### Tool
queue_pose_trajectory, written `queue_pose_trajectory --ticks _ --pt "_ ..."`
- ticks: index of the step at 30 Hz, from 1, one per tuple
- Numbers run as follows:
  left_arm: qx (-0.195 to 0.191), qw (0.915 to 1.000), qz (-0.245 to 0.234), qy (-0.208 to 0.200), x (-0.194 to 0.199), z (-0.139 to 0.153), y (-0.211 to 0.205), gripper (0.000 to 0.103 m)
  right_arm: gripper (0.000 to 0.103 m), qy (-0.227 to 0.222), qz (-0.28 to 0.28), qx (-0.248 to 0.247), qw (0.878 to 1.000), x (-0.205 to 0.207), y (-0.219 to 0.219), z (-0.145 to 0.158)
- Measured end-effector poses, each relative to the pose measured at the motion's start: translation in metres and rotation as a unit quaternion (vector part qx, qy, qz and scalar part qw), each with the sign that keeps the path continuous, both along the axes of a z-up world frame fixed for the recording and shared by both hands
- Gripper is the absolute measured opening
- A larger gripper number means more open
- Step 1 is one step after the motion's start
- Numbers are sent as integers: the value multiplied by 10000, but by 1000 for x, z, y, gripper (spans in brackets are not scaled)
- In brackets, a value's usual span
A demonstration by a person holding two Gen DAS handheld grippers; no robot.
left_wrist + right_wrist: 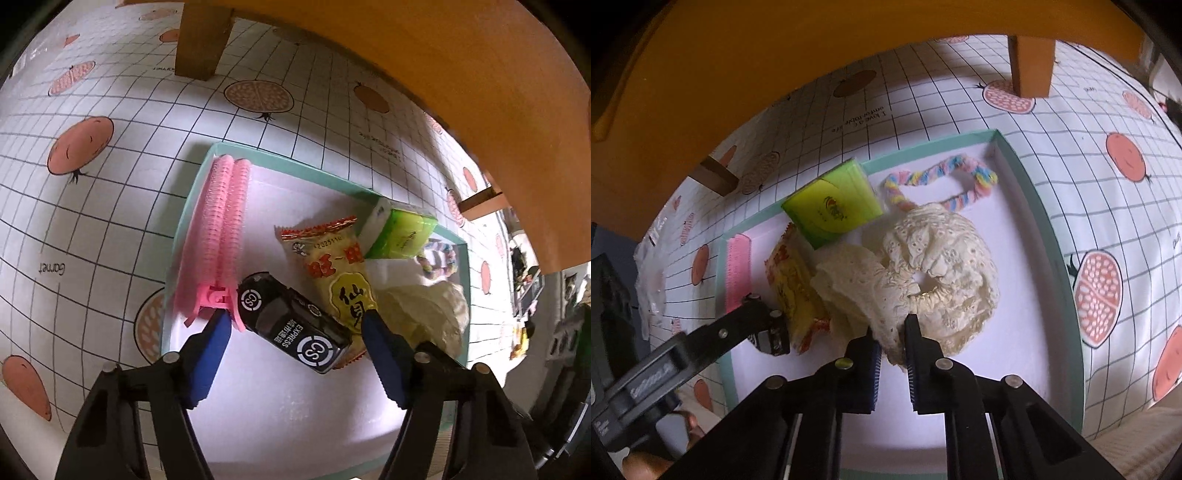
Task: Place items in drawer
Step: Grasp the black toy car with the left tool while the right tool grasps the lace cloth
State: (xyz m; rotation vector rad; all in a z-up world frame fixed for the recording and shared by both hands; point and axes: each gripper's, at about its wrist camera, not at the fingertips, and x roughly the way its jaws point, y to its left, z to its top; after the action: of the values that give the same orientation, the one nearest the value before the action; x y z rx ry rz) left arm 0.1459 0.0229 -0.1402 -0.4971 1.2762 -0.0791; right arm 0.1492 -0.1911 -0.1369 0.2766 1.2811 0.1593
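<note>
A teal-rimmed white tray (192, 206) (1034, 206) lies on the tablecloth and holds the items. My left gripper (295, 325) is open and points down into it. A black toy car (291, 321) (774, 338) lies slantwise between its blue pads (210, 354). A pink hair clip (221, 229) (737, 266) lies along the tray's left wall. My right gripper (892, 334) is shut on the near edge of a cream lace scrunchie (942, 266) (424, 314). A yellow snack packet (336, 269) (792, 288), a green tissue pack (402, 230) (833, 206) and a pastel rope loop (942, 173) lie further back.
An orange wooden piece of furniture (443, 55) overhangs the far side; one of its legs (201, 40) (1032, 62) stands on the grid-and-fruit tablecloth (92, 221). The left gripper's arm (701, 343) crosses the right wrist view's lower left. Clutter shows past the table's right edge.
</note>
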Motion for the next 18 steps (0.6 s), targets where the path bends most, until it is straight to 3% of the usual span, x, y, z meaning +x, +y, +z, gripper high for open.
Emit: queue_pose_trajectory --ticks 10,12,13,18 --pt "342 9993 -43 151 5 -10 -10 63 11 133 -408 478 9979 -11 -23 0" --pt "466 9987 -105 157 6 -11 -14 59 11 162 -476 558 9972 -13 -27 -1" --pt "551 9982 -144 159 6 -11 -15 51 11 177 -501 587 9969 -14 -29 -1" --pt "592 9977 -310 104 3 -12 -17 48 11 222 -621 697 9954 -17 -35 0"
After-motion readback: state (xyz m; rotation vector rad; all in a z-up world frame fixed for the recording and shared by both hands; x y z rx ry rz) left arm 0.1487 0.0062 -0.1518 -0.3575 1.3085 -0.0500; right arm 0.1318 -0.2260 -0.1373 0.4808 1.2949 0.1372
